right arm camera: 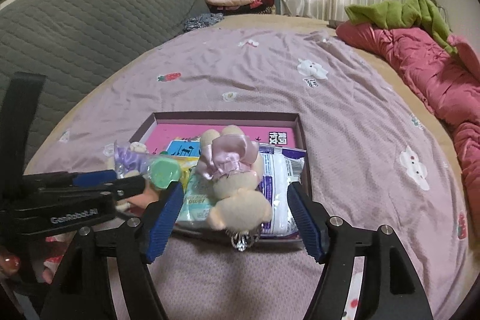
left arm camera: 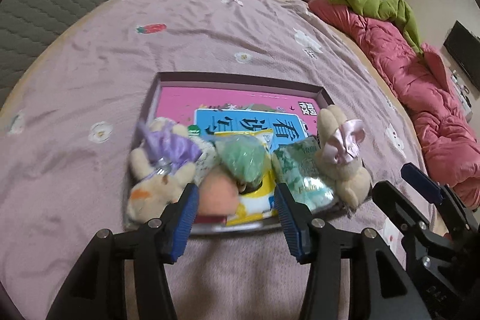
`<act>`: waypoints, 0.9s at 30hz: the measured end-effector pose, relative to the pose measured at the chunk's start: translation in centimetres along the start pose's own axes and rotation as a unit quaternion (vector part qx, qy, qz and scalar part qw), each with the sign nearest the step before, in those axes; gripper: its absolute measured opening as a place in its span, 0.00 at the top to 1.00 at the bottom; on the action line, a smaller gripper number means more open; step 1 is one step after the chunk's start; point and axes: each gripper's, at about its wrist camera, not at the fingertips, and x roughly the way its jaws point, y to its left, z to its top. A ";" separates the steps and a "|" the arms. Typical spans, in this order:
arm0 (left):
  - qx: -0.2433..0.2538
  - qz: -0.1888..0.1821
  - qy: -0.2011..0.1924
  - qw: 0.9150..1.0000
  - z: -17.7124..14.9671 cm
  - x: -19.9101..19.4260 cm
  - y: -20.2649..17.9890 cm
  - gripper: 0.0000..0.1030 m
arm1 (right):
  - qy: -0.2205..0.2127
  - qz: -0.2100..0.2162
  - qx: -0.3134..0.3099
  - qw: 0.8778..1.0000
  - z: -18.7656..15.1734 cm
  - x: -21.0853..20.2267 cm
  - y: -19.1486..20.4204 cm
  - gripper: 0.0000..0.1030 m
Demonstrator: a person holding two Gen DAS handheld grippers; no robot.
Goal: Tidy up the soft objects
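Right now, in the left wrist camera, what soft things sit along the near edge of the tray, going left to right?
Purple-bow plush bunny → green puff → mint tissue pack → pink-bow plush bunny.

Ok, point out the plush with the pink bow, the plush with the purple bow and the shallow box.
Plush with the pink bow (right arm camera: 237, 188): right wrist view, on its cream body below the bow.
Plush with the purple bow (left arm camera: 168, 149): left wrist view, on the purple ribbon.
Shallow box (right arm camera: 228, 116): right wrist view, on its far wall.
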 end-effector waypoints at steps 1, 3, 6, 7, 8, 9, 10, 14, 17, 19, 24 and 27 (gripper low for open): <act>-0.003 0.003 -0.002 1.000 -0.3 -0.4 0.1 0.50 | -0.001 -0.001 -0.001 1.000 -0.2 -0.3 0.1 0.29; -0.003 0.009 -0.007 1.000 -1.0 -1.5 0.3 0.50 | -0.006 -0.003 -0.003 1.000 -0.9 -1.2 0.4 0.29; -0.006 0.008 -0.011 1.000 -2.0 -2.9 0.4 0.50 | -0.012 -0.012 -0.012 1.000 -1.9 -2.4 0.9 0.29; -0.005 0.003 -0.016 1.000 -2.4 -3.6 0.4 0.50 | -0.013 -0.013 -0.012 1.000 -2.2 -2.7 1.2 0.29; -0.004 0.000 -0.020 1.000 -2.8 -4.0 0.4 0.50 | -0.014 -0.013 -0.011 1.000 -2.6 -3.1 1.3 0.29; -0.001 -0.004 -0.022 1.000 -3.1 -4.5 0.3 0.50 | -0.015 -0.014 -0.013 1.000 -2.8 -3.4 1.4 0.29; 0.001 -0.009 -0.023 1.000 -3.5 -4.9 0.3 0.50 | -0.014 -0.015 -0.014 1.000 -3.1 -3.7 1.5 0.29; 0.013 -0.009 -0.030 0.999 -5.2 -6.5 0.1 0.50 | -0.020 -0.015 -0.016 1.000 -4.0 -5.0 2.1 0.29; 0.017 -0.004 -0.026 1.000 -6.4 -6.9 0.2 0.50 | -0.031 -0.011 -0.017 0.999 -4.5 -5.9 2.5 0.29; 0.024 0.005 -0.023 0.999 -7.1 -7.0 0.2 0.50 | -0.042 -0.003 -0.015 0.999 -4.8 -6.6 2.8 0.29; 0.022 0.013 -0.025 0.999 -8.3 -7.4 0.4 0.50 | -0.048 -0.009 -0.014 0.999 -6.0 -7.6 3.2 0.28; 0.018 0.017 -0.026 0.999 -8.6 -7.4 0.3 0.50 | -0.047 -0.016 0.007 0.999 -6.9 -7.8 2.8 0.28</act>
